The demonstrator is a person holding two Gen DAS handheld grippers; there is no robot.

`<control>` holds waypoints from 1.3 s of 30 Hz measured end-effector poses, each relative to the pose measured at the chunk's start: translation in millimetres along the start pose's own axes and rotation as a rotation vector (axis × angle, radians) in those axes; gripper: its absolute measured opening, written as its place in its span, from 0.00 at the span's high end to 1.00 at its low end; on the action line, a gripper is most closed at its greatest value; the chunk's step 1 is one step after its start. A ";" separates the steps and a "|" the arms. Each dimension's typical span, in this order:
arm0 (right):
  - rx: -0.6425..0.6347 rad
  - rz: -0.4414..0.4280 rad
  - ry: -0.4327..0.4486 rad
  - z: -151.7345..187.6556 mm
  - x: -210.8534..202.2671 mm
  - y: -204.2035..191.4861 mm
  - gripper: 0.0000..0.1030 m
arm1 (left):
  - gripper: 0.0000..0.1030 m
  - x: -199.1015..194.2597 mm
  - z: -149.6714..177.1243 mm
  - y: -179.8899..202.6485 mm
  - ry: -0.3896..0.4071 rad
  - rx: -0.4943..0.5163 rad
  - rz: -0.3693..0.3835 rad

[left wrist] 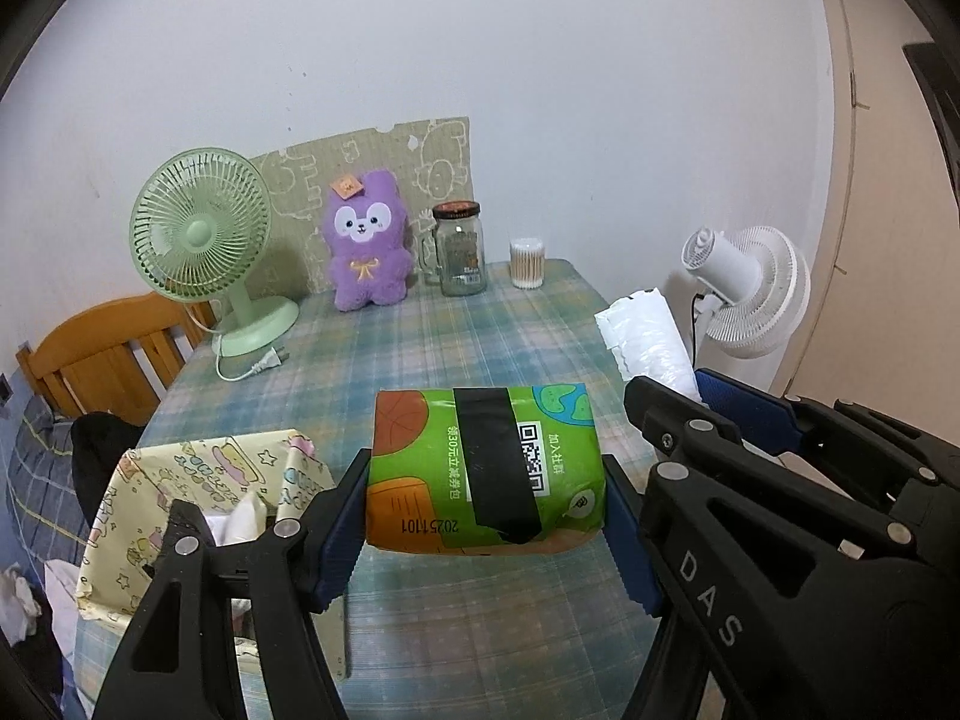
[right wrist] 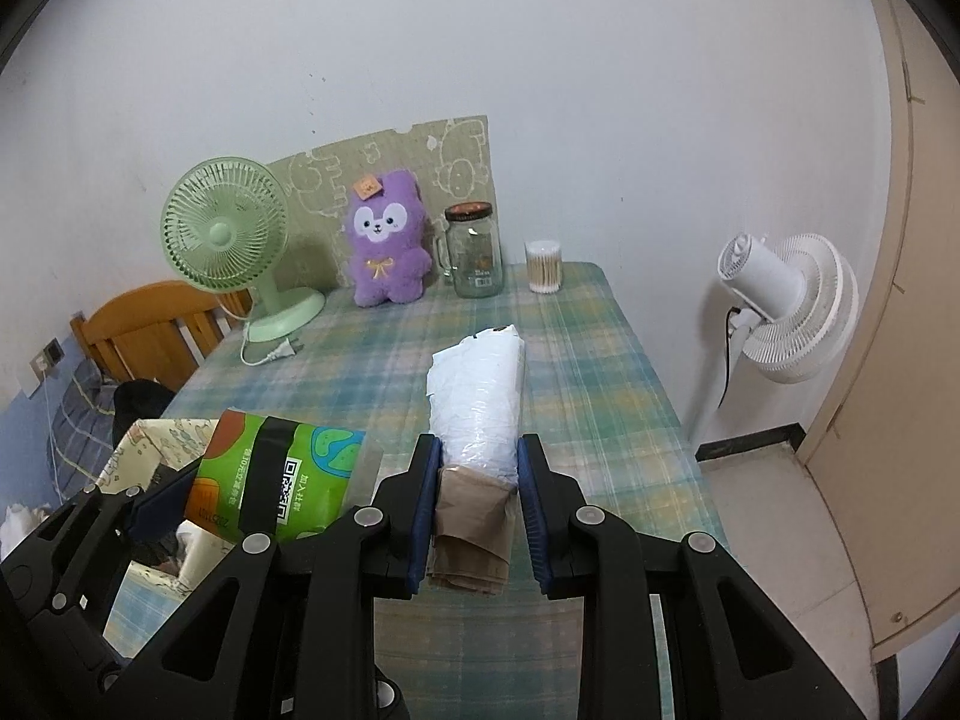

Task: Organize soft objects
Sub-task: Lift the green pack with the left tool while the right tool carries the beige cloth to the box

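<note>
left gripper (left wrist: 486, 510): its blue pads are pressing on the two short ends of the green tissue pack (left wrist: 485, 468), so it is clamped on the pack and carrying it above the near part of the tabletop (left wrist: 480, 348).
green tissue pack, axis: its long axis is running crosswise between the pads, roughly parallel to the near edge; the taped, printed face is turning up toward the camera.
right gripper (right wrist: 477, 510): its jaws are drawn close together, pinching a white plastic packet (right wrist: 480, 402) with a tan fabric fold (right wrist: 471, 531) under its near end.
white plastic packet, axis: it is pointing away from the gripper toward the far edge, leaning slightly to the right, with its near end in the pads and its far end free.
patterned box (left wrist: 198, 498): it is sitting at the near left corner, just left of the tissue pack, open at the top with white soft things inside.
step in hand, as I judge it: both hands are carrying their loads, probably toward that box.
doing it well: keep the pack level and squeeze gently, since it is giving under the pads; bring the two loads in one at a time so the grippers are not colliding, as they are hanging close side by side.
far edge: a green fan (left wrist: 201, 234), a purple plush (left wrist: 366, 240), a glass jar (left wrist: 459, 252) and a cotton swab tub (left wrist: 527, 263) are standing along it, well clear.
</note>
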State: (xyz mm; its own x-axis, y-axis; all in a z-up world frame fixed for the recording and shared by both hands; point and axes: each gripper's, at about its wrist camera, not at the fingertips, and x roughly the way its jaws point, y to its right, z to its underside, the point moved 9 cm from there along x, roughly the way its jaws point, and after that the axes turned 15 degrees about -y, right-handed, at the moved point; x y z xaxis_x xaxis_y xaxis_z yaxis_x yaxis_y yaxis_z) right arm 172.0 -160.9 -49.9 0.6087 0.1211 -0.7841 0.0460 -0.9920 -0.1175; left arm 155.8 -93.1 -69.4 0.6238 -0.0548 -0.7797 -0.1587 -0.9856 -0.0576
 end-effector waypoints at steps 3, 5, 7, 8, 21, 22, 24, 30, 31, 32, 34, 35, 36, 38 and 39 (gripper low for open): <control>-0.003 0.005 0.010 -1.0 -6.5 -5.9 0.72 | 0.30 -5.1 -0.7 -4.3 0.012 0.001 0.006; -0.008 0.008 0.017 -1.9 -10.8 -10.6 0.72 | 0.30 -9.3 -0.6 -7.8 0.020 0.002 0.010; -0.013 0.010 0.026 -2.8 -14.8 -14.8 0.72 | 0.30 -13.6 -1.1 -12.8 0.031 0.000 0.014; -0.016 0.012 0.031 -3.8 -17.1 -17.7 0.72 | 0.30 -15.6 -1.3 -14.9 0.036 -0.001 0.016; -0.058 0.000 0.060 -9.1 -30.3 -60.7 0.72 | 0.30 -38.3 2.7 -51.5 0.079 -0.024 0.015; -0.064 -0.002 0.064 -9.5 -30.9 -65.1 0.72 | 0.30 -40.1 3.0 -55.5 0.083 -0.028 0.013; -0.075 -0.011 0.063 -10.7 -29.9 -74.9 0.72 | 0.30 -42.0 3.8 -63.3 0.084 -0.033 0.007; -0.097 -0.035 0.069 -12.7 -27.5 -100.7 0.72 | 0.30 -45.6 5.9 -85.3 0.089 -0.044 -0.019; -0.102 -0.037 0.071 -13.4 -26.9 -105.1 0.72 | 0.30 -46.3 6.3 -89.4 0.092 -0.048 -0.021; -0.106 -0.039 0.071 -14.2 -26.1 -109.5 0.72 | 0.30 -46.7 6.7 -93.0 0.094 -0.051 -0.024; -0.115 -0.041 0.073 -15.2 -24.6 -117.6 0.72 | 0.30 -46.8 6.5 -99.6 0.096 -0.056 -0.027; -0.119 -0.042 0.073 -15.6 -23.8 -121.0 0.72 | 0.30 -46.7 6.8 -102.7 0.097 -0.057 -0.028; -0.122 -0.042 0.072 -16.2 -22.4 -124.4 0.72 | 0.30 -45.9 7.2 -106.7 0.097 -0.059 -0.028; -0.130 -0.043 0.069 -17.3 -19.5 -131.0 0.72 | 0.30 -44.9 7.4 -112.8 0.095 -0.061 -0.029; -0.133 -0.045 0.069 -17.4 -18.6 -134.3 0.72 | 0.30 -44.1 7.6 -116.1 0.095 -0.061 -0.031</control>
State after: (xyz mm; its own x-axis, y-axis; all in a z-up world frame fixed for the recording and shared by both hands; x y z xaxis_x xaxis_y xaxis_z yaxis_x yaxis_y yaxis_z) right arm 168.3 -30.5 -8.9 0.6562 0.1670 -0.7358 0.1762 -0.9822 -0.0658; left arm 140.9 25.0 -33.0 0.6978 -0.0362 -0.7154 -0.0927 -0.9949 -0.0402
